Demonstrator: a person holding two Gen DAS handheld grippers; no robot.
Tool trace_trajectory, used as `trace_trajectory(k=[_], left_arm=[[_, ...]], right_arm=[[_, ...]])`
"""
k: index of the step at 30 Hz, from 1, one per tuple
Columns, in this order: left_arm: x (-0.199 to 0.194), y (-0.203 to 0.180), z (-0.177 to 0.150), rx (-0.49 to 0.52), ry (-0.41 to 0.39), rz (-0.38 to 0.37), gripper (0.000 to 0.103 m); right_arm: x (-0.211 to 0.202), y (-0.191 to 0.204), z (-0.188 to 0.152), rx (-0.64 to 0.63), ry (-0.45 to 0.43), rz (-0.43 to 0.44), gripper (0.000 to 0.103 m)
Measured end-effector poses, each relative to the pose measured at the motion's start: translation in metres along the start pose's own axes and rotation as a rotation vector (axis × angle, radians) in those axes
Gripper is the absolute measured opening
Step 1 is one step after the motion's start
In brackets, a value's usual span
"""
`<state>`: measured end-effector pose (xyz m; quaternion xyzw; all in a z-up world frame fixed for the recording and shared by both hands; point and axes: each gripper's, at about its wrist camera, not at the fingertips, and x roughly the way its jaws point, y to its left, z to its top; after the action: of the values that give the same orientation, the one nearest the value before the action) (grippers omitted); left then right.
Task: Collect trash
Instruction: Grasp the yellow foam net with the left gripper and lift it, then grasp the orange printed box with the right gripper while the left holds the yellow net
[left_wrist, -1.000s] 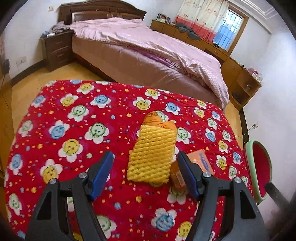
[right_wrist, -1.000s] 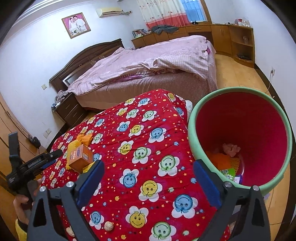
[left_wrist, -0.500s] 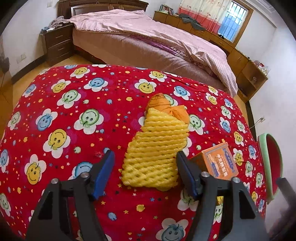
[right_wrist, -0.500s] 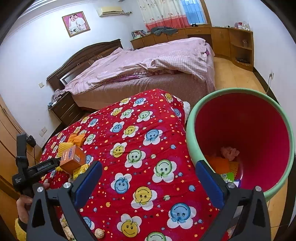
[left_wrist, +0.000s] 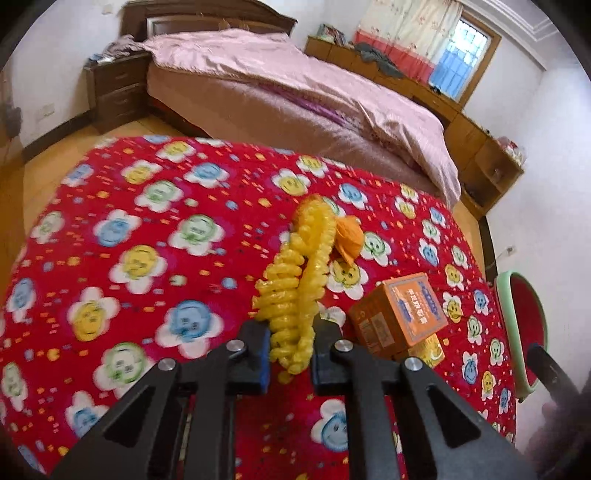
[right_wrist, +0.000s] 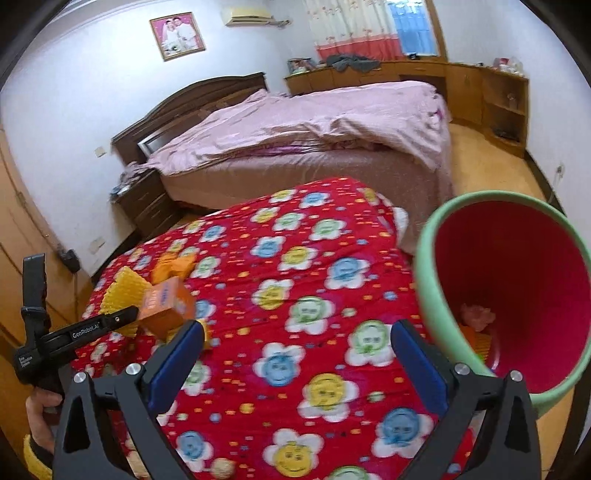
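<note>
My left gripper (left_wrist: 290, 345) is shut on the yellow foam fruit net (left_wrist: 299, 280), which is pinched into a fold and rises off the red smiley-flower blanket (left_wrist: 147, 258). Crumpled orange paper (left_wrist: 349, 238) lies just behind the net. An orange carton (left_wrist: 400, 314) sits to its right. In the right wrist view the left gripper (right_wrist: 125, 314) shows at far left holding the net (right_wrist: 123, 291) beside the carton (right_wrist: 166, 304). My right gripper (right_wrist: 295, 354) is open and empty over the blanket (right_wrist: 314, 295). The red bin with a green rim (right_wrist: 524, 295) stands at right with trash inside.
A bed with a pink cover (left_wrist: 295, 92) stands behind the blanket-covered surface. A nightstand (left_wrist: 114, 92) is at far left, wooden cabinets (right_wrist: 461, 85) along the far wall. The bin's rim also shows in the left wrist view (left_wrist: 506, 325). A small round nut (right_wrist: 221, 467) lies near the blanket's front.
My left gripper moved forward and shut on the yellow foam net, bunching and lifting it. The right gripper shifted slightly left; the bin now sits further right in its view.
</note>
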<state>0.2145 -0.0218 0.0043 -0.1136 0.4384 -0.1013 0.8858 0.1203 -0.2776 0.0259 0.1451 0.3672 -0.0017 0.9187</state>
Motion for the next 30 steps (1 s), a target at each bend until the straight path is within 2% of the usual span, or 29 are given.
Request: trace_trajectory(k=[5, 9, 16, 21, 22, 23, 25, 26, 30], left_arm=[[-0.023, 0.02, -0.003, -0.055, -0.068, 0.068, 0.015], [-0.032, 0.036, -0.01, -0.086, -0.093, 0.106, 0.015], [-0.051, 0.04, -0.02, -0.078, -0.141, 0.11, 0.015], [-0.057, 0.045, -0.022, -0.104, -0.147, 0.095, 0.015], [-0.058, 0.045, -0.022, -0.108, -0.147, 0.093, 0.015], [-0.058, 0.046, -0.022, -0.111, -0.147, 0.092, 0.015], [-0.06, 0.046, -0.023, -0.112, -0.145, 0.087, 0.015], [-0.06, 0.045, -0.024, -0.112, -0.146, 0.085, 0.015], [-0.065, 0.041, -0.025, -0.11, -0.151, 0.07, 0.015]], right_arm=[[0.006, 0.031, 0.005, -0.072, 0.023, 0.047, 0.103], [0.016, 0.06, 0.006, -0.139, 0.043, 0.074, 0.103], [0.05, 0.11, 0.002, -0.27, 0.103, 0.082, 0.103], [0.07, 0.131, 0.0, -0.301, 0.107, 0.057, 0.101], [0.073, 0.132, 0.0, -0.298, 0.11, 0.054, 0.094], [0.077, 0.133, 0.0, -0.291, 0.116, 0.055, 0.08], [0.083, 0.133, 0.0, -0.271, 0.132, 0.048, 0.061], [0.085, 0.131, 0.0, -0.259, 0.142, 0.053, 0.054], [0.084, 0.128, -0.002, -0.234, 0.144, 0.094, 0.053]])
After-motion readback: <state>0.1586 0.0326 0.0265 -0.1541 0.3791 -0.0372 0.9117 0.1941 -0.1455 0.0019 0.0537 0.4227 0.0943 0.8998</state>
